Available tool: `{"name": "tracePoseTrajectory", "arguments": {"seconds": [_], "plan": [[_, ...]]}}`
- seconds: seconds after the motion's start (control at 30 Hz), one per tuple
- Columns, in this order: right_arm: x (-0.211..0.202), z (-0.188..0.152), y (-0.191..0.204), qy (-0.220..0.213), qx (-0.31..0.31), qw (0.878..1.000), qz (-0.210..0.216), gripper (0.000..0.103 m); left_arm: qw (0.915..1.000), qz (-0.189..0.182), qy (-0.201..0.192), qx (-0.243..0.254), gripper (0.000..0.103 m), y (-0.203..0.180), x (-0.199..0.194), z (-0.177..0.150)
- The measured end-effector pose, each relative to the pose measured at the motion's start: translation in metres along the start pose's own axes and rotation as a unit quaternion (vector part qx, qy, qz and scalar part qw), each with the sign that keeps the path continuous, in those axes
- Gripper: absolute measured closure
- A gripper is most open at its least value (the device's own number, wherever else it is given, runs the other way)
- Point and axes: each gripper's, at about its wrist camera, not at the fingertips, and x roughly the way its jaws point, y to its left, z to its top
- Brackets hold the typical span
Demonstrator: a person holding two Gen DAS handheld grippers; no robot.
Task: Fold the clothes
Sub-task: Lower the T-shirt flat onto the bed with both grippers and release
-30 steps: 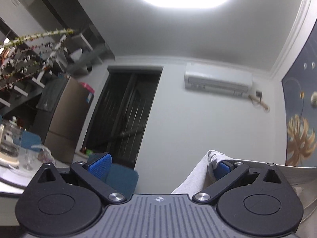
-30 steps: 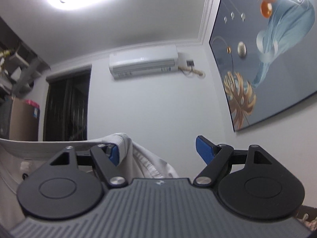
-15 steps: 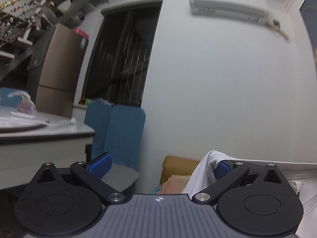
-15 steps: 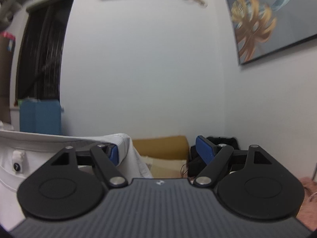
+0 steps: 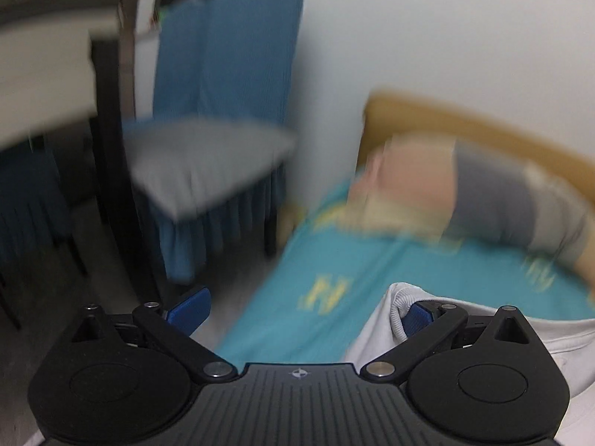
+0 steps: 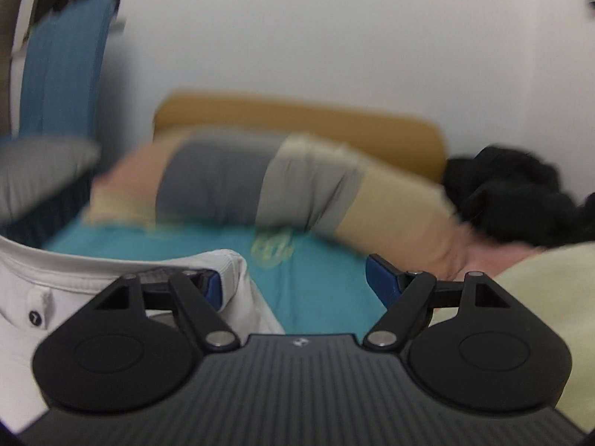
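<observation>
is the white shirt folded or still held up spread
Spread, not folded. The white shirt hangs stretched between the left gripper and right gripper, one finger of each hooked inside its edge, above the teal sheet.

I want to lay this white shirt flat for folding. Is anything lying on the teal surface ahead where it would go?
Yes: a striped cloth lies across the far part of the teal surface, beyond the white shirt.

A: Can any writing be read?

B: Hardly. The teal cloth (image 5: pixel 327 316) carries yellow print (image 5: pixel 326 293) at centre frame in the left view, too blurred to read.

A: And in the right view?

B: A round yellow emblem (image 6: pixel 271 247) at centre, also illegible. The white garment's (image 6: pixel 85 278) small dark button (image 6: pixel 35 317) at lower left bears a mark that cannot be read.
</observation>
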Motion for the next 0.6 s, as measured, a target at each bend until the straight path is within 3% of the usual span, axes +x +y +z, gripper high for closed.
{"name": "tracePoseTrajectory", "arguments": {"seconds": [0.17, 0.27, 0.33, 0.47, 0.6], "plan": [[0.045, -0.024, 0.016, 0.093, -0.034, 0.994, 0.042, 0.026, 0.9968, -0.011, 0.079, 0.008, 0.001, 0.017, 0.027, -0.015], [0.054, -0.026, 0.013, 0.162, -0.010, 0.983, 0.091, 0.026, 0.9917, -0.032, 0.124, 0.016, 0.001, 0.020, 0.017, -0.006], [0.048, -0.023, 0.009, 0.179, 0.010, 0.978, 0.105, 0.026, 0.9886, -0.048, 0.140, 0.025, 0.001, 0.022, 0.007, -0.001], [0.021, -0.015, -0.005, 0.178, 0.071, 0.974, 0.119, 0.026, 0.9909, -0.067, 0.109, 0.041, 0.000, 0.027, -0.045, 0.013], [-0.039, -0.013, -0.011, 0.151, 0.100, 0.975, 0.128, 0.026, 0.9932, -0.079, 0.079, 0.035, 0.000, 0.041, -0.110, 0.017]]}}
